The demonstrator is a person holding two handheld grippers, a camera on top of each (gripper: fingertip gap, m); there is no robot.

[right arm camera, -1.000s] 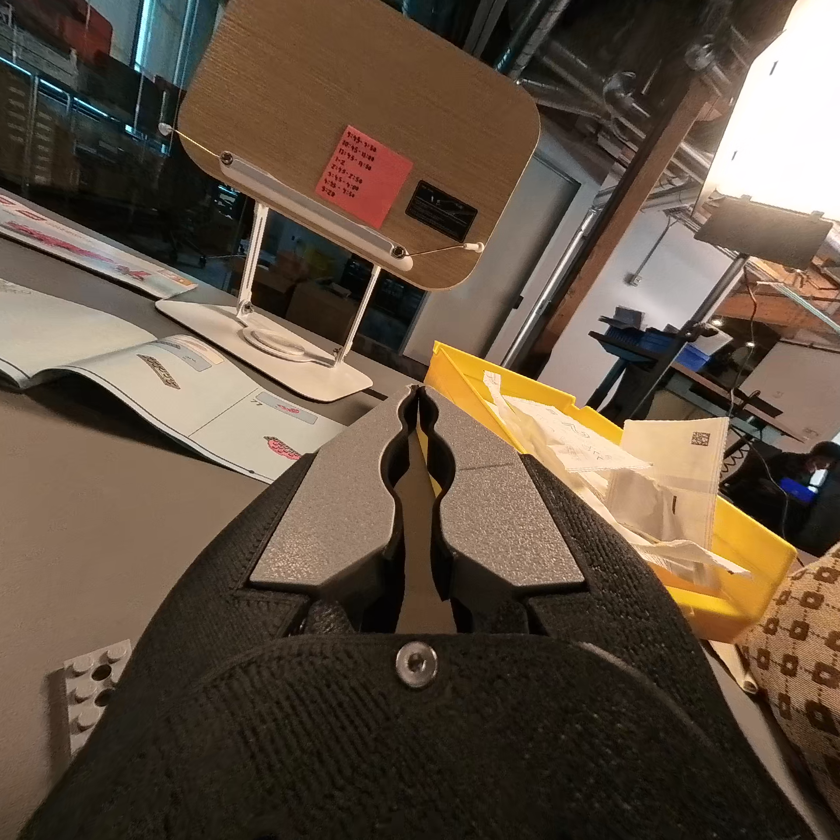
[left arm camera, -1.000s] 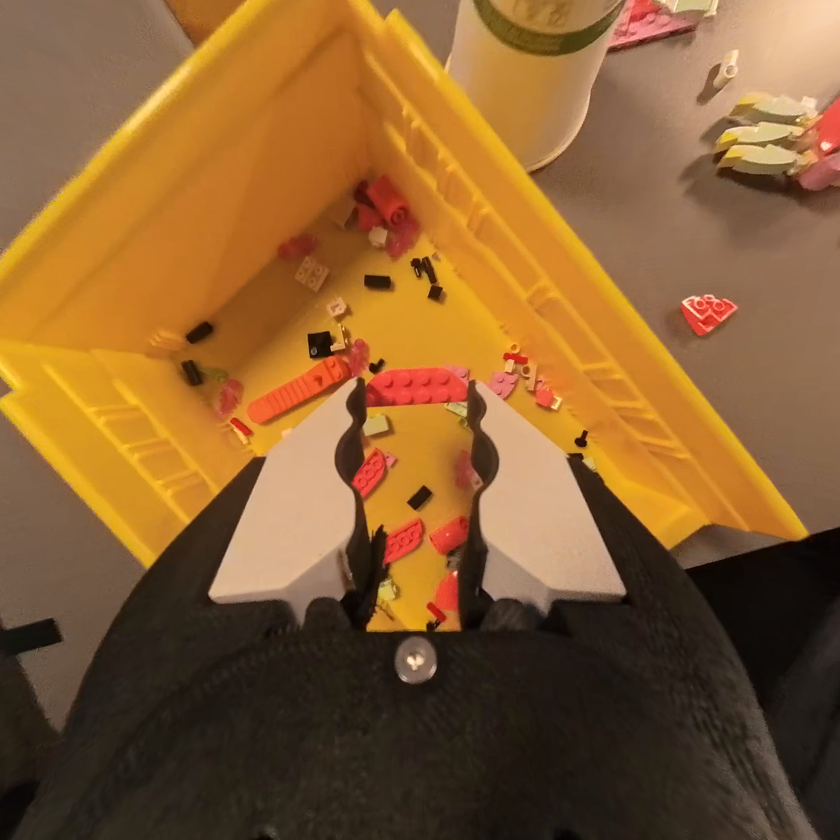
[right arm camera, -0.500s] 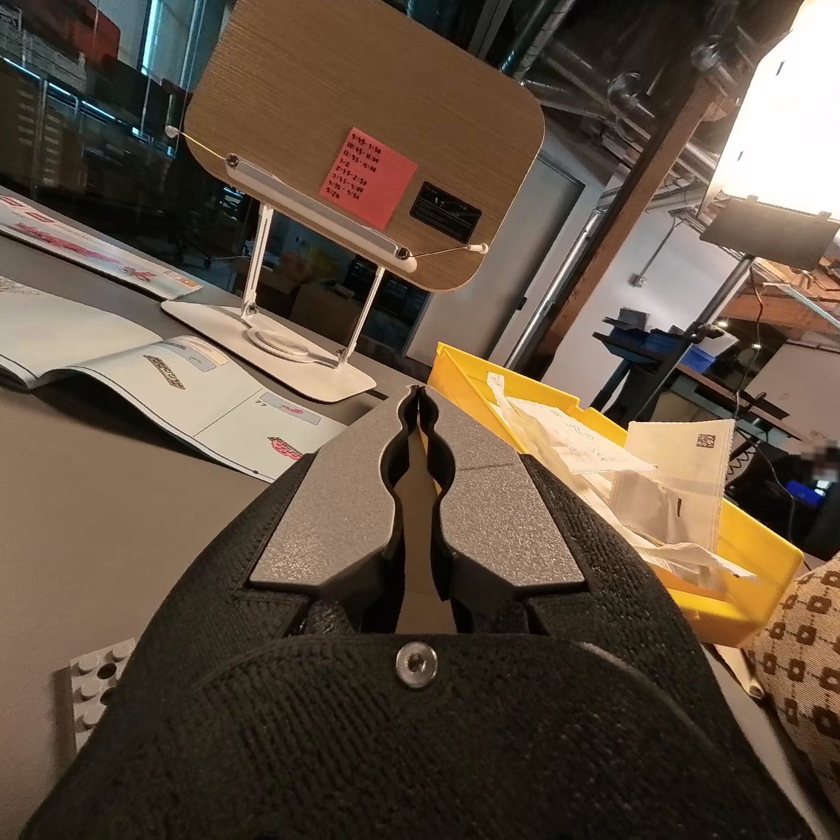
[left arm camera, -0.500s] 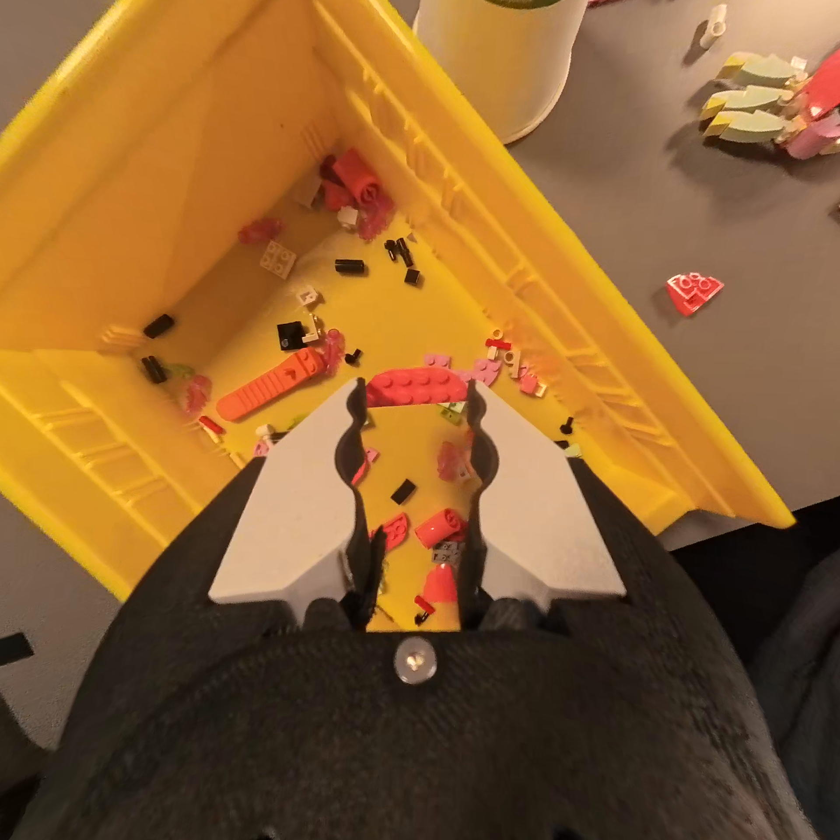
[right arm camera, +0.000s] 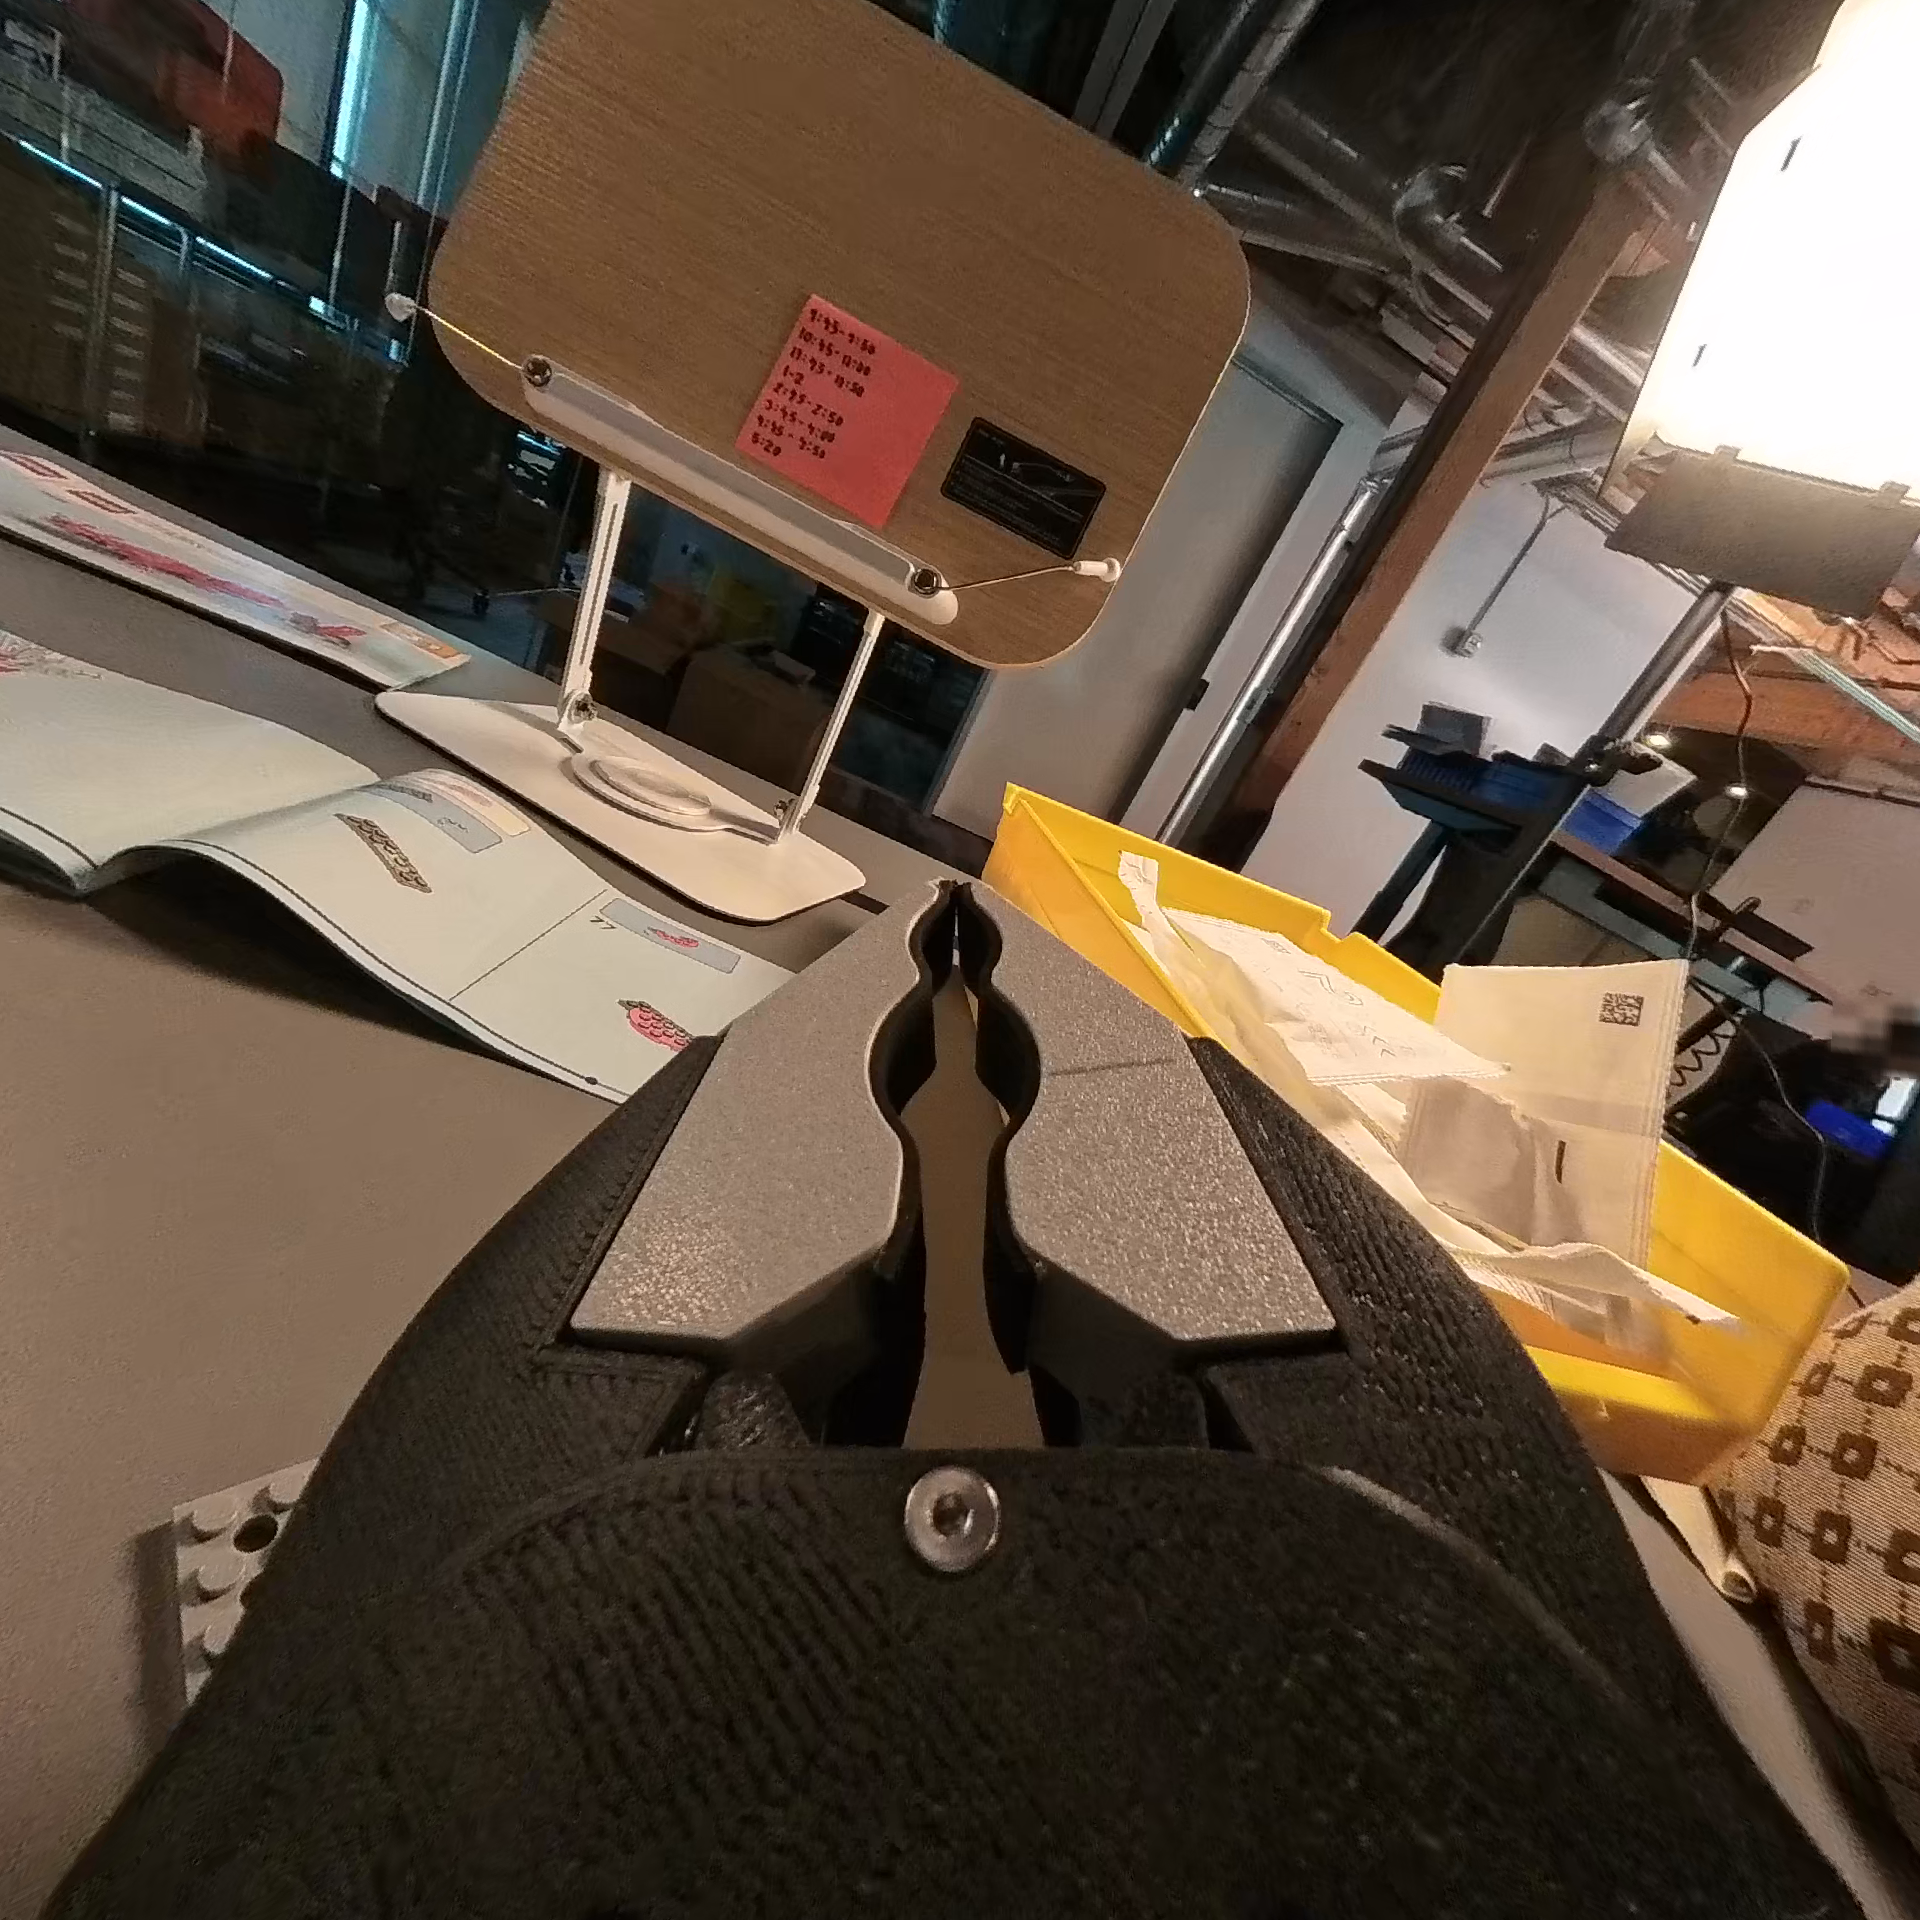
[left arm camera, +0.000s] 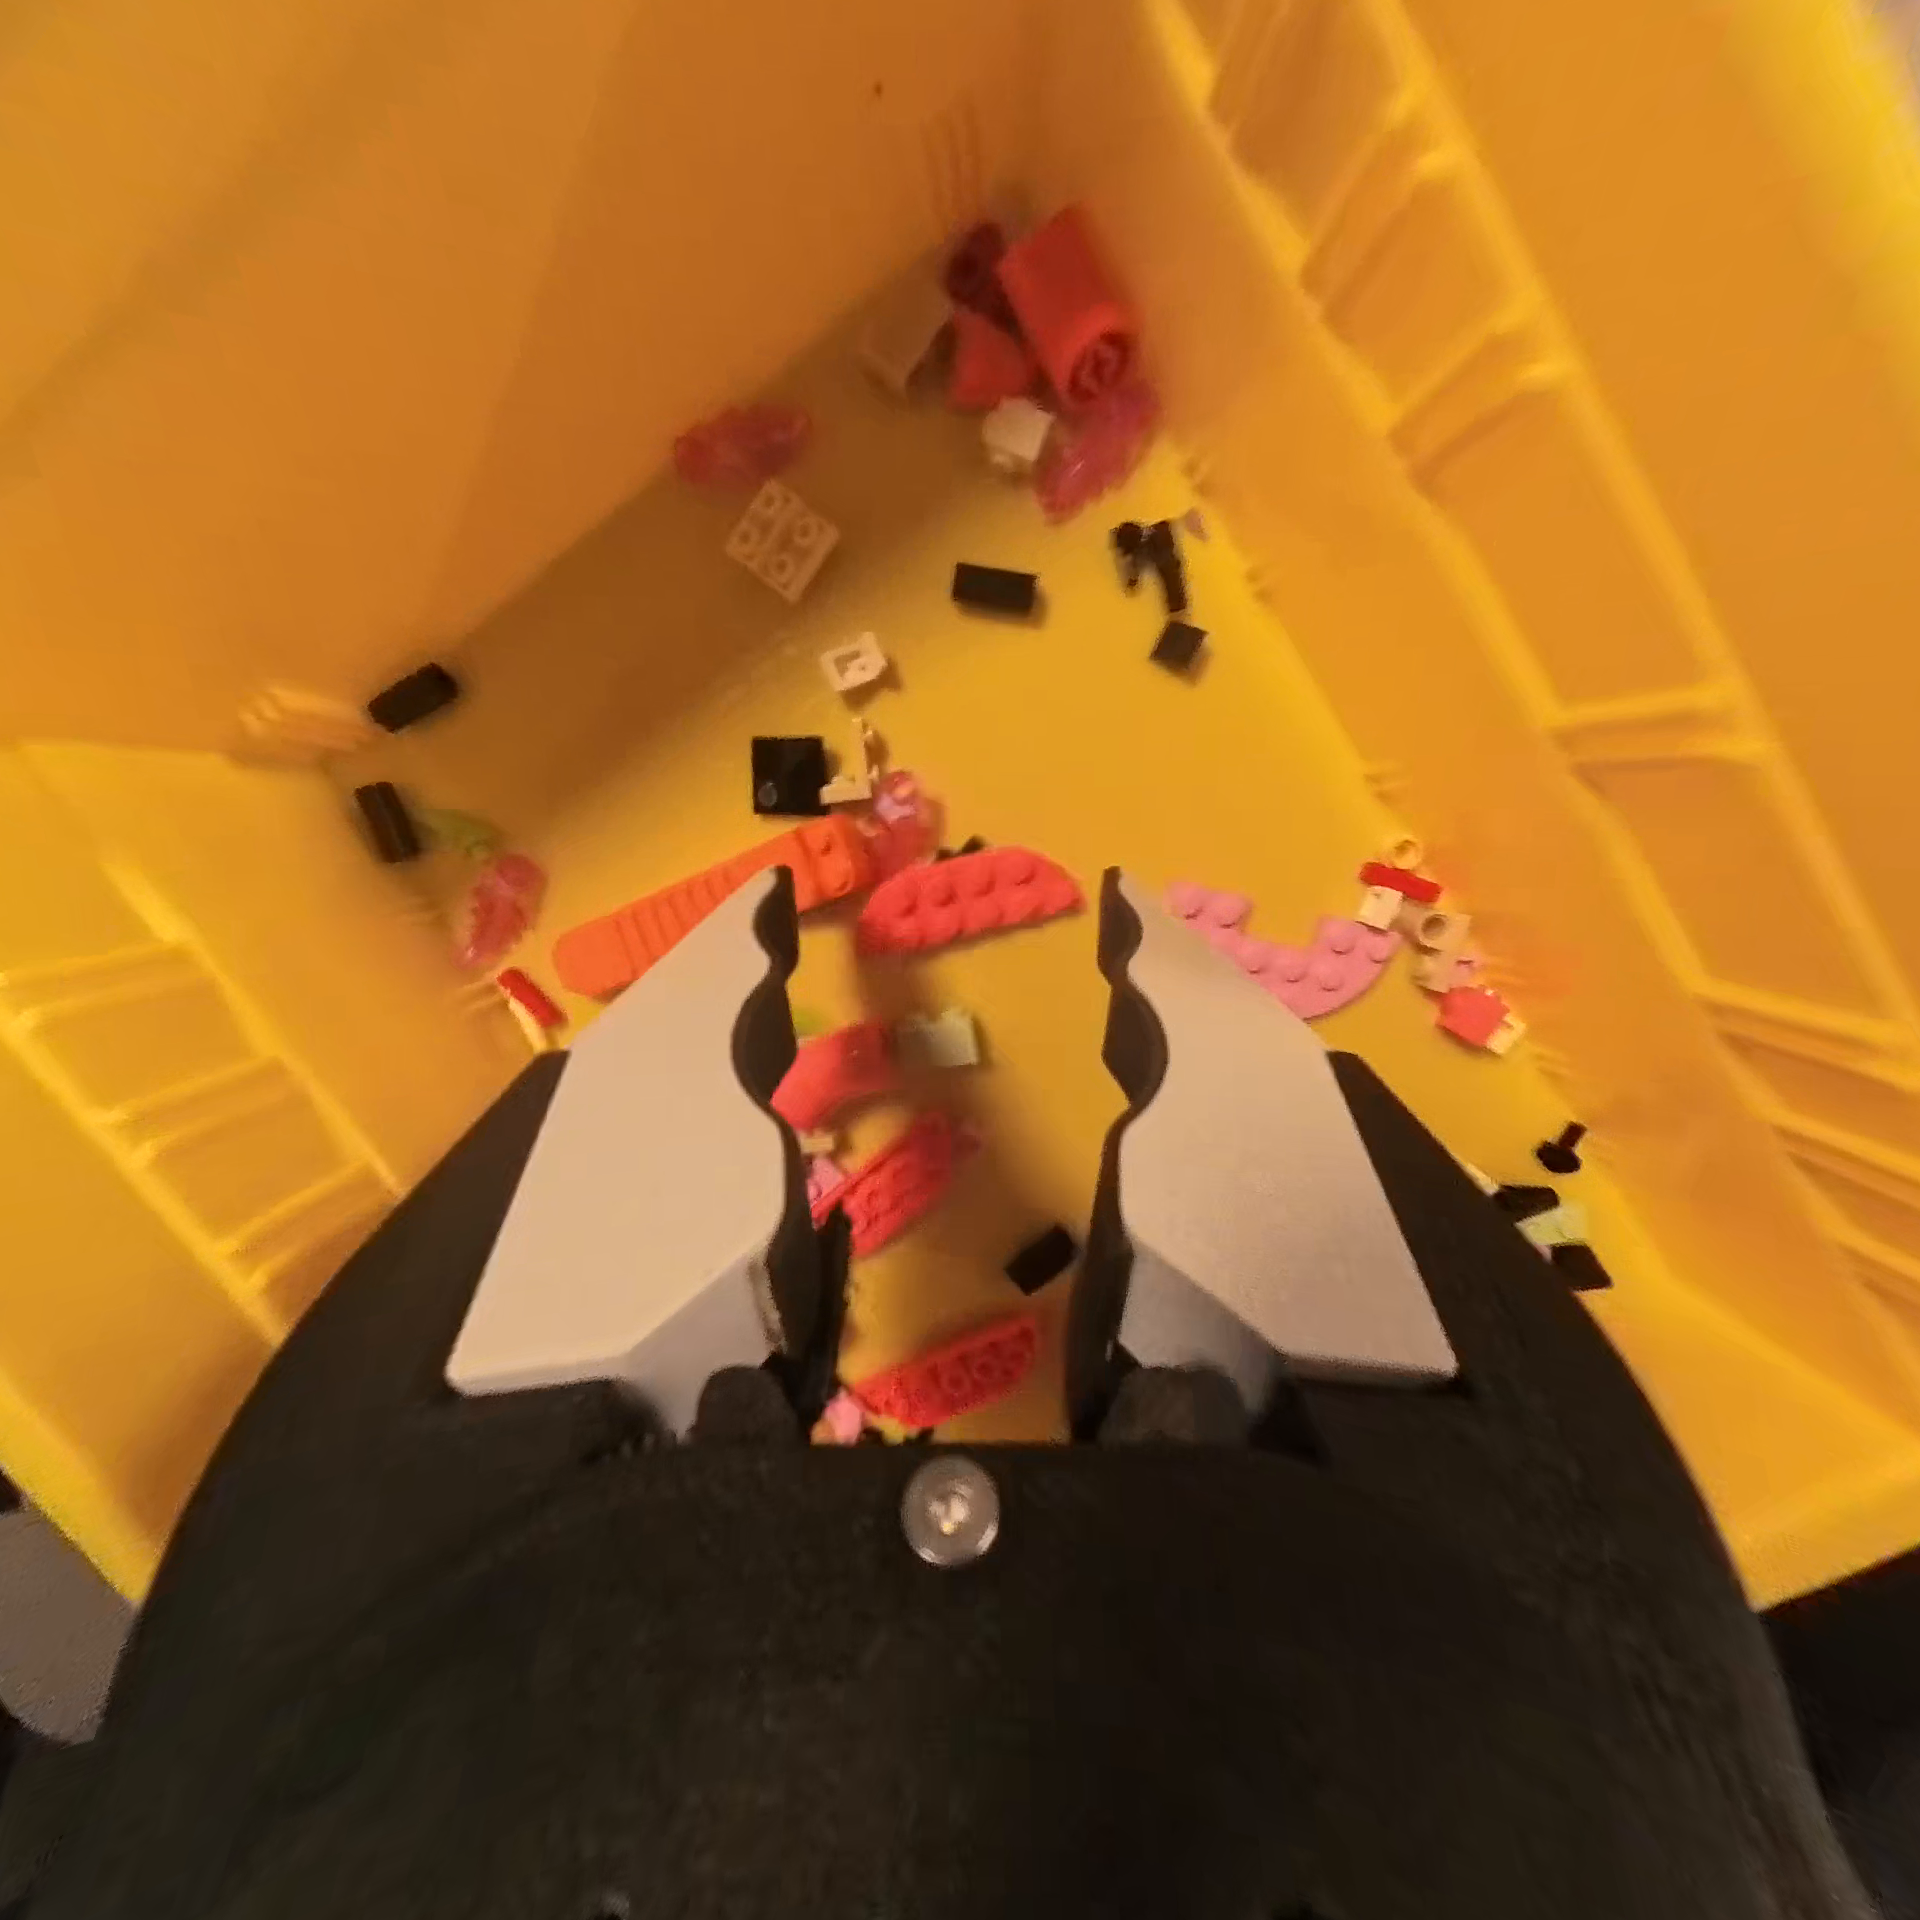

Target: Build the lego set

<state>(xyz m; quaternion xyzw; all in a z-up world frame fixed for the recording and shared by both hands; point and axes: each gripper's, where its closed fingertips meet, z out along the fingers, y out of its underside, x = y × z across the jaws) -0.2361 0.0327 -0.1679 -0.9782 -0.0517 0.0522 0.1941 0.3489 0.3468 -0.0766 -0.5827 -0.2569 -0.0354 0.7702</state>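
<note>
- Left gripper point(left arm camera: 945, 894): jaws spread wide, holding nothing, inside yellow bin point(left arm camera: 312, 312), above red curved plate point(left arm camera: 961, 906); crowding pieces could be nudged or caught instead.
- View blurred; plate apparently untouched.
- Right gripper point(right arm camera: 951, 885): jaws clenched, apparently on nothing, over desk point(right arm camera: 208, 1195) beside paper-filled bin point(right arm camera: 1714, 1278); could snag it.

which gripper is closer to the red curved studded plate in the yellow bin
Left. The left gripper is open down inside the yellow bin, fingertips flanking the red curved plate. The right gripper is shut above the table; that plate isn't in its view.
</note>
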